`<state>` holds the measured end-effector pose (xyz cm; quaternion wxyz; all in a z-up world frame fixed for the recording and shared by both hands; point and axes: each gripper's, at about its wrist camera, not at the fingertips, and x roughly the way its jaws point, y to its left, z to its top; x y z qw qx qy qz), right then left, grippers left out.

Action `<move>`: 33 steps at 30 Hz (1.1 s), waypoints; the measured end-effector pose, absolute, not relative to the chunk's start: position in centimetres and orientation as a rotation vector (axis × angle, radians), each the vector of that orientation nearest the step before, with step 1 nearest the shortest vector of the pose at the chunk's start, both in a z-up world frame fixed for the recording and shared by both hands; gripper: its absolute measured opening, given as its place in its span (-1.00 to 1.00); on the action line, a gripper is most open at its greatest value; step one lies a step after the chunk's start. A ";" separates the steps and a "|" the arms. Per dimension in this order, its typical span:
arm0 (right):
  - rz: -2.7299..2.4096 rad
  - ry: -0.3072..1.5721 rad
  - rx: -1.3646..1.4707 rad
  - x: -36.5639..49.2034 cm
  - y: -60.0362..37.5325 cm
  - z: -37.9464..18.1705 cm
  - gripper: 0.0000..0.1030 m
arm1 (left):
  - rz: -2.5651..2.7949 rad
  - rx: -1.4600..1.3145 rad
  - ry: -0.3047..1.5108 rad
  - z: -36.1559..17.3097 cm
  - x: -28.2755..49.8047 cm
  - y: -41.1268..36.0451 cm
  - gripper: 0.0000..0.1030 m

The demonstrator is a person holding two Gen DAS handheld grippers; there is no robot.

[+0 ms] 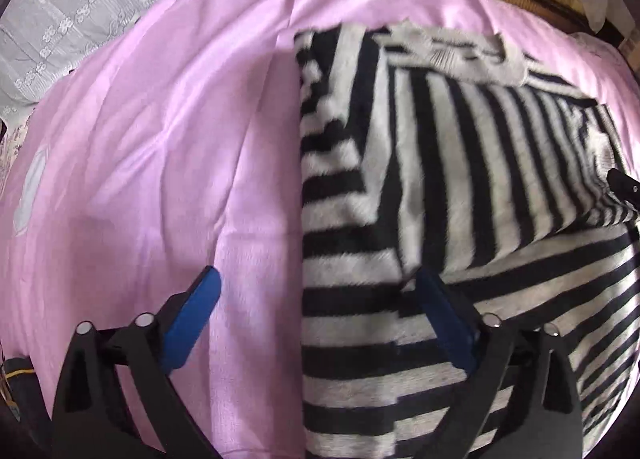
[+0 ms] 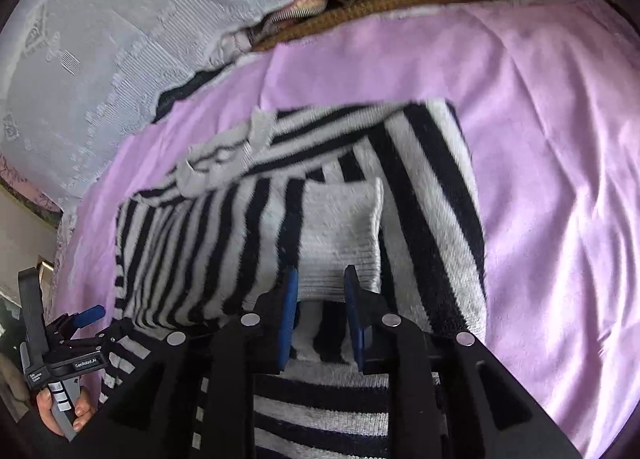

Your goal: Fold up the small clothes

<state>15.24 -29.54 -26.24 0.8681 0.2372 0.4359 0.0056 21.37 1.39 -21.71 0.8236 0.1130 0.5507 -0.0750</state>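
A black-and-white striped sweater [image 1: 460, 179] lies on a pink sheet [image 1: 160, 139] spread over what looks like a bed, with white lace fabric [image 1: 80, 19] bunched along the far side. The sweater is already partly folded: both sleeves lie across the body, their stripes running crosswise to those beneath, and the collar [image 1: 452, 51] sits at the far end.

The right tongs [image 2: 322, 283] are narrowed around the white ribbed cuff [image 2: 340, 243] of one sleeve; the cuff sits between the blue pads and looks pinched, though I cannot be sure how firmly. The left tongs [image 1: 316, 287] stand wide with nothing in them, one pad over the pink sheet and the other over the sweater's near-left part, straddling its left edge.

It seems the sleeve-tucking step is under way, with that cuff being laid on the body. Next, I'd guess, the right tongs should set the cuff flat and let go, then both should take the near hem and carry it toward the collar without dragging the sleeves askew.
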 end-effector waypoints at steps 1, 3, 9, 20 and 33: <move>0.009 0.892 0.483 15.0 -29.5 -26.1 -0.57 | -0.170 0.214 1.177 -22.1 21.3 2.0 0.92; 0.014 0.909 0.470 14.5 -29.4 -25.3 -0.54 | -0.150 0.170 1.194 -21.7 21.4 2.9 0.92; -0.029 0.821 0.467 8.5 -32.1 -21.7 -0.38 | -0.155 0.210 1.116 -17.3 18.2 3.0 0.83; -0.142 0.958 0.555 -5.5 -31.4 -27.6 -0.38 | -0.104 0.197 1.204 -20.8 11.1 7.0 0.85; -0.081 0.984 0.546 -10.6 -27.8 -27.6 -0.29 | -0.167 0.245 1.242 -20.6 2.2 8.1 0.84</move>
